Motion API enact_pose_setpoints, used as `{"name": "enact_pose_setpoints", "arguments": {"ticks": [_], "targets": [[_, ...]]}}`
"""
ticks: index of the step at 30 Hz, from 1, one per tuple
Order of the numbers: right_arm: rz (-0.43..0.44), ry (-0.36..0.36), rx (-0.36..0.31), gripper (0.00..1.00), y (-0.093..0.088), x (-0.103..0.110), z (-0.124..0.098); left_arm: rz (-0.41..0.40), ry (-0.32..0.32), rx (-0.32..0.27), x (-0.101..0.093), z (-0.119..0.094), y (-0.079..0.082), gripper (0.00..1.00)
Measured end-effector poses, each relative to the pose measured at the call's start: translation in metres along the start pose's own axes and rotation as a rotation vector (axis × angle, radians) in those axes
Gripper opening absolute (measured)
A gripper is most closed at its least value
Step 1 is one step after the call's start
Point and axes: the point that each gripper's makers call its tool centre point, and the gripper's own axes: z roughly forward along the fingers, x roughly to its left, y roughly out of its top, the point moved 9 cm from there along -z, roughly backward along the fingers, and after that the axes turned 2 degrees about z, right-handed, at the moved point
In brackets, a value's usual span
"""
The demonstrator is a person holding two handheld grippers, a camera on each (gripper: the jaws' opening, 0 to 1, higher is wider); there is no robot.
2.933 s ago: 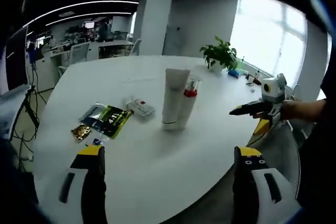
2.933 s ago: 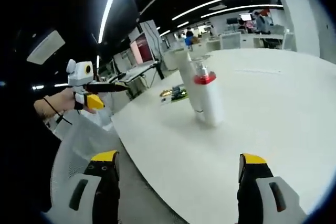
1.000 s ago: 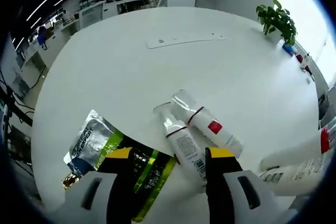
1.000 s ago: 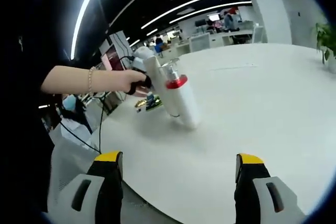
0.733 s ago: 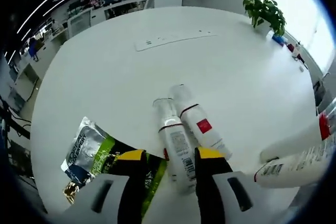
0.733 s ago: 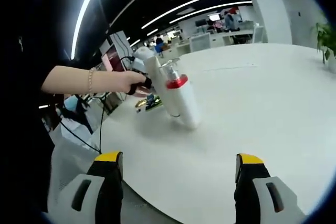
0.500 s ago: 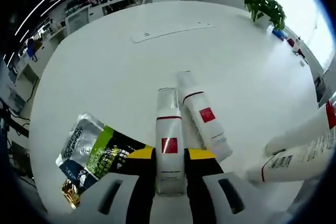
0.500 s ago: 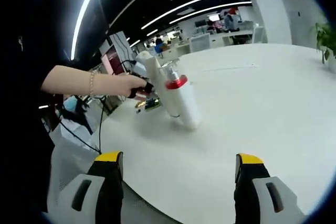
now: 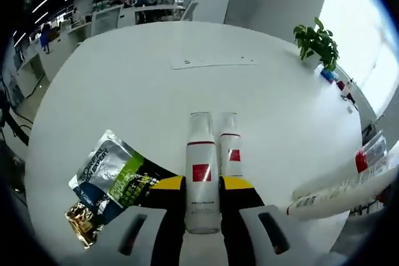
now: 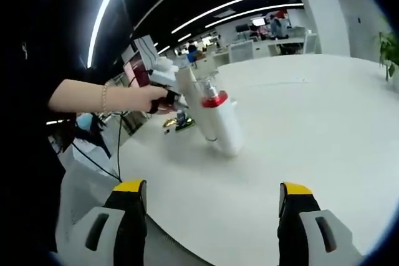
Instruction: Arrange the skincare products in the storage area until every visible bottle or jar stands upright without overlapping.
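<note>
Bottle with red label (image 9: pixel 201 182) sits clamped in left gripper (image 9: pixel 202 186), second small bottle (image 9: pixel 230 152) just beside it on the desk (image 9: pixel 124 79). Tall tube (image 10: pixel 188 91) and red-collared bottle (image 10: pixel 221 116) already stand upright. Right gripper (image 10: pixel 207 199) hangs open, empty. Roughly half done, by my read.

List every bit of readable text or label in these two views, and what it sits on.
"SKIN EXPERT", roughly: silver-green sachet; the first word is unsure.
Red square label, lettering blurred: clamped bottle.
Red square label, unreadable: second bottle.
Dark print, too small: white tube.
Right gripper view: nothing legible.
</note>
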Motion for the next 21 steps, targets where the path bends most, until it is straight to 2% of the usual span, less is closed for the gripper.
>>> {"name": "enact_pose_setpoints", "arguments": {"ticks": [1,2,3,4,7,8,12,15,21], "targets": [[0.010,0.011,-0.016,0.90,0.003,0.002,0.000,0.025,0.018,-0.026,0.001,-0.007,0.003,0.16],[0.016,0.025,-0.034,0.90,0.007,0.006,0.001,0.096,0.052,-0.070,-0.001,-0.027,0.005,0.16],[0.018,0.032,-0.045,0.90,0.010,0.009,0.001,0.145,0.062,-0.102,-0.003,-0.035,0.007,0.16],[0.025,0.048,-0.058,0.90,0.013,0.013,0.002,0.183,0.064,-0.126,0.001,-0.029,0.011,0.16],[0.027,0.083,-0.069,0.90,0.018,0.022,0.007,0.225,0.061,-0.173,-0.006,-0.056,0.008,0.16],[0.018,0.094,-0.069,0.90,0.020,0.027,0.009,0.252,0.057,-0.191,-0.006,-0.062,0.012,0.16],[-0.017,0.120,-0.077,0.88,0.026,0.039,0.013,0.250,0.045,-0.241,-0.018,-0.095,0.001,0.16],[-0.014,0.158,-0.098,0.87,0.030,0.048,0.012,0.241,0.053,-0.275,-0.016,-0.113,-0.007,0.16],[0.096,0.266,-0.211,0.82,0.050,0.072,0.008,0.252,0.040,-0.368,-0.029,-0.161,-0.013,0.16]]}}
